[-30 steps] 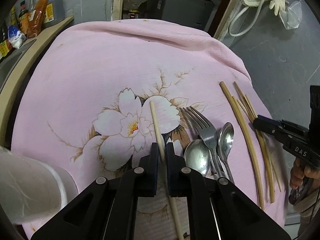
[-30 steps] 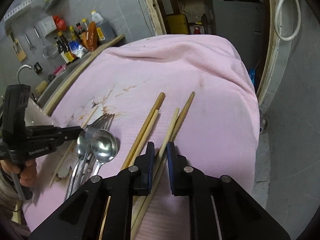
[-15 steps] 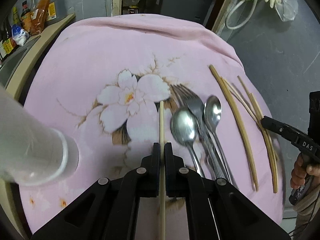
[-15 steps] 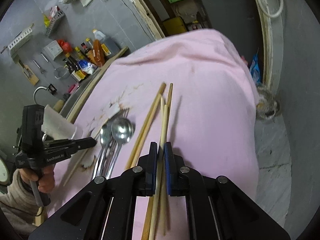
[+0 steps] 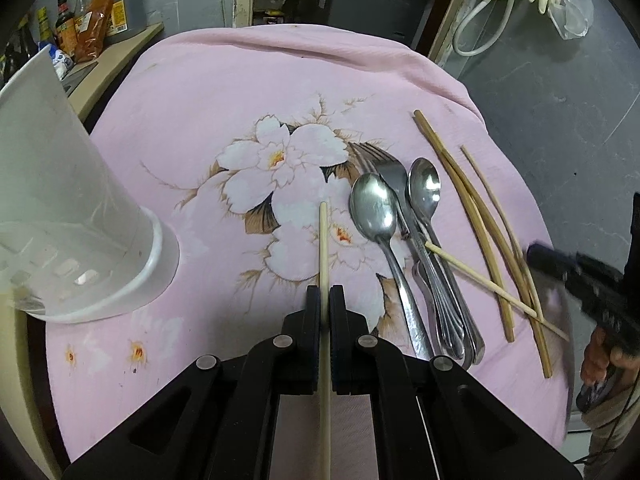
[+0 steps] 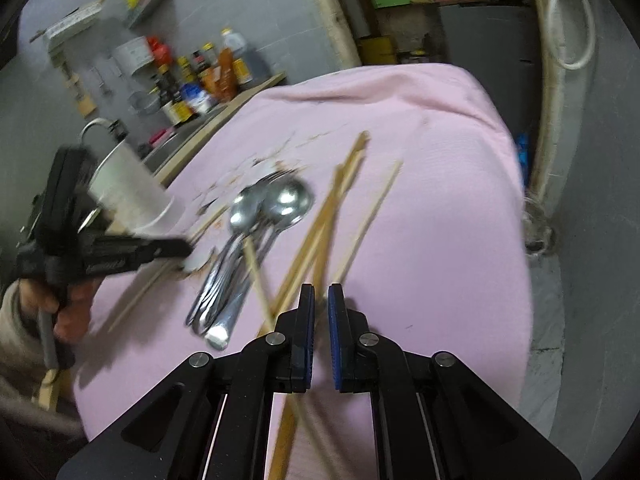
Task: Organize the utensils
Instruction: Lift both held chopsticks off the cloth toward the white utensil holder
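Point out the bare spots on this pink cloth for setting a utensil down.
Free: the far stretch of the pink cloth beyond the flower print, and the strip between the white holder and the chopstick held by the left gripper. Crowded: the right side, with spoons, fork and loose chopsticks.

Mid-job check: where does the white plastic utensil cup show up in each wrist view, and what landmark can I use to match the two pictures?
Left wrist view: the white utensil cup fills the left edge, tipped, on the pink cloth.
Right wrist view: the cup sits left of center, partly behind the left gripper.
Shared landmark: the two spoons side by side, bowls up.
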### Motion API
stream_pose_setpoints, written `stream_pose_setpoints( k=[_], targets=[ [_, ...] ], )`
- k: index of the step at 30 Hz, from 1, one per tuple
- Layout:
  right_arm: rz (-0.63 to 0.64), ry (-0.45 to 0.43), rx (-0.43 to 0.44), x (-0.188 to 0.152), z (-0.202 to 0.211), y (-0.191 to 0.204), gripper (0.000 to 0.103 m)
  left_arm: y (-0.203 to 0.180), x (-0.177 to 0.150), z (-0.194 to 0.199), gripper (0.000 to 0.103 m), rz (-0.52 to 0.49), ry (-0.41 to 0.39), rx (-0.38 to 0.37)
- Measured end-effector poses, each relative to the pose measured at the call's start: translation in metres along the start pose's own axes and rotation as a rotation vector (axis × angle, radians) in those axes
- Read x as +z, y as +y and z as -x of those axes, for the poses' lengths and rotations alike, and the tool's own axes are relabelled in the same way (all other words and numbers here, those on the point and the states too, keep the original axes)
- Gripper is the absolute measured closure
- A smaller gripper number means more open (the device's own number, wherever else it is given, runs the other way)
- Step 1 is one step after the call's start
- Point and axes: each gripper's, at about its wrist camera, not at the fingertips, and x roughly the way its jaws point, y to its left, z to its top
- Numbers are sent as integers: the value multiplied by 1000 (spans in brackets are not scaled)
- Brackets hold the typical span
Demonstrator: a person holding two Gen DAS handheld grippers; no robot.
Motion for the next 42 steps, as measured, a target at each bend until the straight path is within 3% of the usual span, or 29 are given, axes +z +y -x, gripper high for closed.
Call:
stream_pose_setpoints(
  k=[3,8,12,17,19,20,23,25,27,33,36,42],
  targets=[
    [-46,5,-46,10,-6,-14,93,1,0,-1,101,4,10,-3],
    [-92,12,-31,38,-20,-27,78,6,3,-2,101,24,34,-28],
    [-75,23,-52,55,-30,-27,78,7,10,-6,100,9,53,-32],
    [-31,101,-110,64,-58,-27,79,0,18,-15,99,-70,86,-9],
    [24,134,-137,67,-63,-19,67,-2,22,-18,99,-97,106,-3],
    [57,157,-126,69,-66,-12,54,-3,23,-19,99,-109,114,-1],
    [177,206,-175,68,-74,5,50,-3,27,-24,99,-113,118,-9],
    [162,203,-193,69,-74,5,57,-1,27,-25,100,-94,111,-21],
    [120,187,-161,70,-70,-1,94,2,25,-24,101,-61,96,-27],
    [-10,140,-116,63,-58,-19,100,-1,13,-13,101,-17,0,-27],
    [-40,65,-94,57,-42,-13,100,-5,9,3,101,-4,-93,-34],
    [13,-315,-106,25,22,29,100,-15,1,56,101,-8,-390,0]
  ],
)
